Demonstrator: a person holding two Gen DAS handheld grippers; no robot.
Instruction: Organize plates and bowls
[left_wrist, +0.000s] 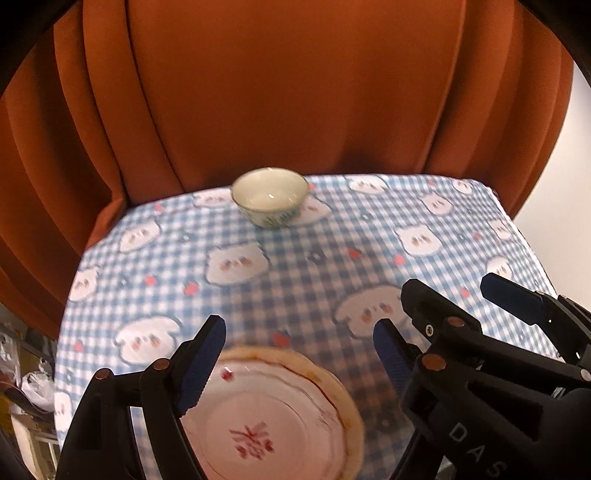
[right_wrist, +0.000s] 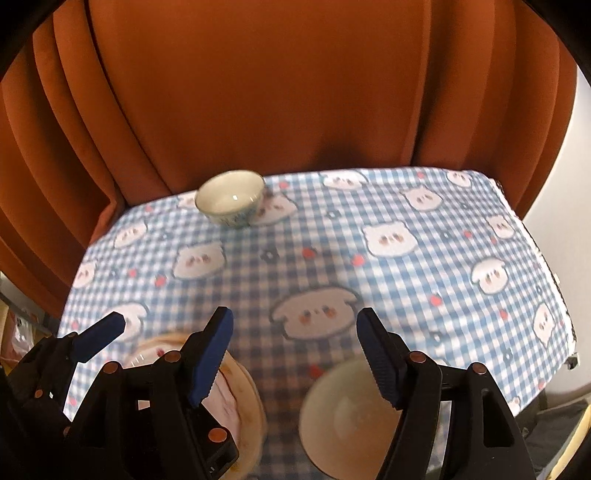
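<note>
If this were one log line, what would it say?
left gripper: open over plate | right gripper: open over near bowl | far bowl: untouched

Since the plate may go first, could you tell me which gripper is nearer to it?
Left. The left gripper hovers open over the plate; the right gripper is beside it, above the near bowl.

Your tablecloth (left_wrist: 295, 266) looks like soft matt cloth, printed in blue check. Behind it the curtain (left_wrist: 295, 92) is a heavier rust-coloured fabric, matt, hanging in smooth folds. The small bowl (left_wrist: 269, 195) reads as glazed ceramic: you can see a bright glint inside it. The plate (left_wrist: 273, 421) is glossy glazed ware too, with a painted red motif. Your left gripper (left_wrist: 299, 350) is matt black plastic with ribbed blue pads (left_wrist: 201, 365) and coppery metal pins.
</note>
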